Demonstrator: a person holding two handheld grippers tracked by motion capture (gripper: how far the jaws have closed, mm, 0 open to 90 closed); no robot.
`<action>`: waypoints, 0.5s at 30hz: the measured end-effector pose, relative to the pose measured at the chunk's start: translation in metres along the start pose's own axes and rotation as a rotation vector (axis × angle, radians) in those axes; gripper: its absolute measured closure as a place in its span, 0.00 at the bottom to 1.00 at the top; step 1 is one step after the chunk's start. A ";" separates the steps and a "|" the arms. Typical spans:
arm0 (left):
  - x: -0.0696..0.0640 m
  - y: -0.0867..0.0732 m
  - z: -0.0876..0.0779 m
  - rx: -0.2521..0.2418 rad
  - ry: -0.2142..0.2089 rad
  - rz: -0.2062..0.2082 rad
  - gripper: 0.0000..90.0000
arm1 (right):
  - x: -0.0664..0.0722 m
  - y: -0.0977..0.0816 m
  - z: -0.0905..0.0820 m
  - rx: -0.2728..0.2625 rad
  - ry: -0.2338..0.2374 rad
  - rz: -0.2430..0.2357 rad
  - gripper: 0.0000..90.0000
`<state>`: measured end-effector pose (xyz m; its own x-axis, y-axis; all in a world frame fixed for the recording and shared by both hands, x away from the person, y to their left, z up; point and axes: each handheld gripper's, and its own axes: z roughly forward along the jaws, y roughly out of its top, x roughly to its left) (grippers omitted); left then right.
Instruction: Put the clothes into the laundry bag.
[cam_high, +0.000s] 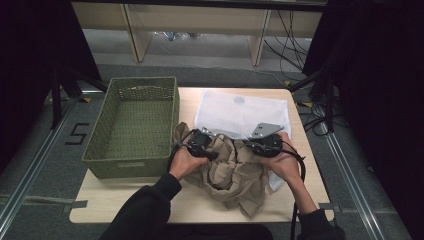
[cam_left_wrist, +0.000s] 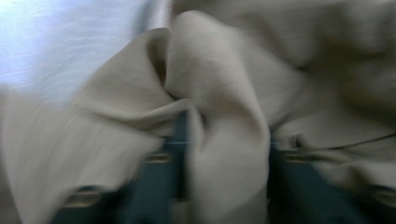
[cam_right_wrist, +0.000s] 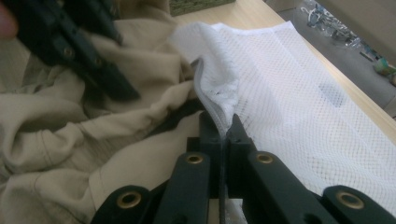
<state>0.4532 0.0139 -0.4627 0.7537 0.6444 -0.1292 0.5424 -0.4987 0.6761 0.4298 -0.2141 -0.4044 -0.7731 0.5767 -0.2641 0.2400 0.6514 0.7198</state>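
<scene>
A crumpled beige garment (cam_high: 235, 175) lies on the front middle of the wooden table (cam_high: 130, 200). It partly overlaps a white mesh bag (cam_high: 240, 112) spread flat behind it. My left gripper (cam_high: 210, 150) is pushed into the garment's left side. In the left gripper view, which is blurred, a thick fold of the beige cloth (cam_left_wrist: 219, 70) is pinched between the jaws of the left gripper (cam_left_wrist: 226, 135). My right gripper (cam_right_wrist: 224, 126) is shut on the mesh bag's (cam_right_wrist: 289, 84) zippered edge, lifting it slightly beside the garment (cam_right_wrist: 70, 140).
A green woven basket (cam_high: 142, 80) stands on the table's left side, close to my left hand. The table's right edge runs just past the mesh bag. Cables and shelving legs lie on the floor beyond the far edge.
</scene>
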 end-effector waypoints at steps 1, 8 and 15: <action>-0.015 0.002 -0.005 -0.008 -0.021 0.050 0.89 | 0.000 0.000 0.000 -0.004 -0.001 0.000 1.00; -0.044 0.018 -0.009 -0.138 -0.131 0.025 0.91 | 0.004 0.008 -0.004 -0.031 0.015 -0.027 1.00; -0.022 0.010 0.024 -0.011 -0.107 0.000 0.65 | 0.005 0.009 -0.013 -0.038 0.006 -0.020 1.00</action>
<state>0.4507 -0.0196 -0.4710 0.7895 0.5784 -0.2055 0.5385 -0.4921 0.6840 0.4203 -0.2116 -0.3908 -0.7808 0.5608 -0.2752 0.2019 0.6435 0.7384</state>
